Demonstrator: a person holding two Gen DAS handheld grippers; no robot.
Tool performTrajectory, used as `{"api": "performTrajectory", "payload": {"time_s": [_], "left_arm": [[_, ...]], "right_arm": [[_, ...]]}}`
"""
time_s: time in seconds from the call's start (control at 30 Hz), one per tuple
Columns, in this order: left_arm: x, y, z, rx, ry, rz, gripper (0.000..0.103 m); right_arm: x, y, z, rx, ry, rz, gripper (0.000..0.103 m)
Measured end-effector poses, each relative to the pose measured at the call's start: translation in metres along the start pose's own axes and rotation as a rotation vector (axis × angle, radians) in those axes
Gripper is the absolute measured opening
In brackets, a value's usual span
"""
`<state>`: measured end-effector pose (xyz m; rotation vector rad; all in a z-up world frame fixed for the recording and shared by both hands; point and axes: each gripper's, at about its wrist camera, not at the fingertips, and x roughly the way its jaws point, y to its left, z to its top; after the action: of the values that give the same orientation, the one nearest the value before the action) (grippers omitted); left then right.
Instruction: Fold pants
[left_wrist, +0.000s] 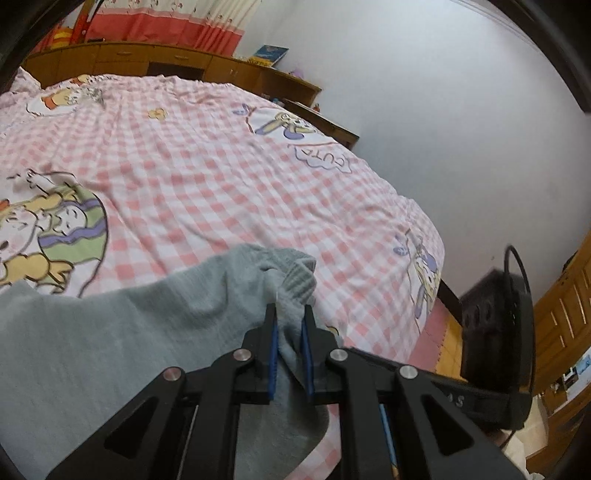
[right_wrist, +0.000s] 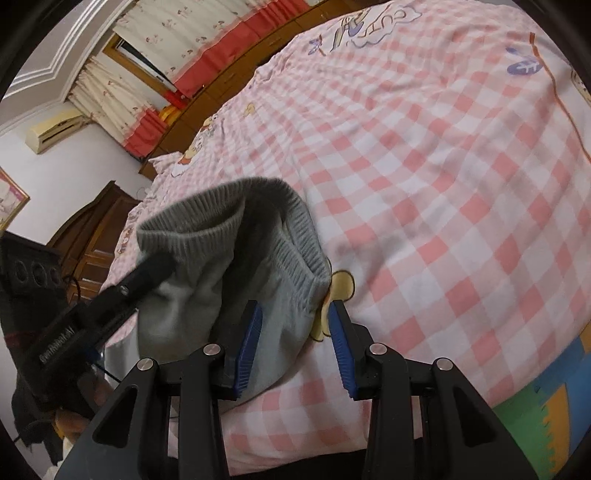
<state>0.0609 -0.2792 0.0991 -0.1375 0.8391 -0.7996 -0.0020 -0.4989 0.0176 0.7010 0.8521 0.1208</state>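
Observation:
The grey pants (left_wrist: 110, 332) lie on the pink checked bed cover (left_wrist: 221, 177), with the ribbed waistband (right_wrist: 229, 218) bunched up and standing open. My left gripper (left_wrist: 290, 314) is shut on the waistband edge. It also shows in the right wrist view (right_wrist: 155, 273), gripping the left side of the waistband. My right gripper (right_wrist: 295, 314) is open. Its blue pads (right_wrist: 249, 347) stand either side of the waistband's right part near the bed's front edge, with cloth between them.
The bed cover (right_wrist: 443, 184) stretches far ahead. Wooden cabinets (left_wrist: 147, 62) run along the far wall under red and cream curtains (left_wrist: 166, 22). A dark speaker (left_wrist: 491, 325) stands beside the bed. Coloured foam floor mats (right_wrist: 535, 417) lie below the bed edge.

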Motion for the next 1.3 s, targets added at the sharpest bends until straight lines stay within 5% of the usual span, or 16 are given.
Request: {"api": "performTrajectory", "payload": {"time_s": [0.1,0.17,0.27,0.37,0.5,0.67,0.8,1.03,1.2,1.27,1.3], "left_arm": [[-0.003,0.001,0.001,-0.009,-0.002,-0.003,0.011],[-0.003,0.001,0.001,-0.008,-0.004,0.001,0.011],[-0.004,-0.001,0.001,-0.006,-0.002,0.006,0.011],[-0.002,-0.005,-0.001,0.005,0.009,-0.008,0.011],[0.012,-0.014,-0.008,0.02,0.05,-0.052,0.012],[0.033,-0.028,-0.027,0.028,0.175,-0.152,0.033],[0.022,-0.03,-0.03,0.043,0.183,-0.179,0.044],[-0.018,0.01,-0.041,-0.007,0.124,-0.027,0.052],[-0.04,0.047,-0.059,-0.057,0.129,0.107,0.052],[-0.048,0.061,-0.066,-0.08,0.136,0.155,0.053],[-0.05,0.068,-0.068,-0.091,0.137,0.181,0.054]], "right_arm": [[0.009,0.001,0.005,-0.009,-0.001,-0.039,0.037],[0.011,0.002,0.009,-0.019,-0.018,-0.074,0.015],[-0.006,-0.002,0.006,0.014,-0.065,-0.061,0.011],[-0.025,-0.007,-0.003,0.024,-0.112,-0.093,0.011],[-0.01,-0.026,-0.007,0.059,-0.046,-0.097,0.012],[-0.019,-0.033,-0.007,0.099,-0.057,-0.089,0.018],[-0.049,-0.027,-0.008,0.066,-0.135,-0.156,0.018],[-0.038,-0.001,-0.008,0.045,-0.024,0.036,0.025],[-0.011,0.006,-0.01,0.051,0.009,0.014,0.026],[-0.011,0.008,-0.009,0.039,-0.014,-0.027,0.008],[-0.017,0.009,-0.009,0.037,-0.054,-0.062,0.008]]}}
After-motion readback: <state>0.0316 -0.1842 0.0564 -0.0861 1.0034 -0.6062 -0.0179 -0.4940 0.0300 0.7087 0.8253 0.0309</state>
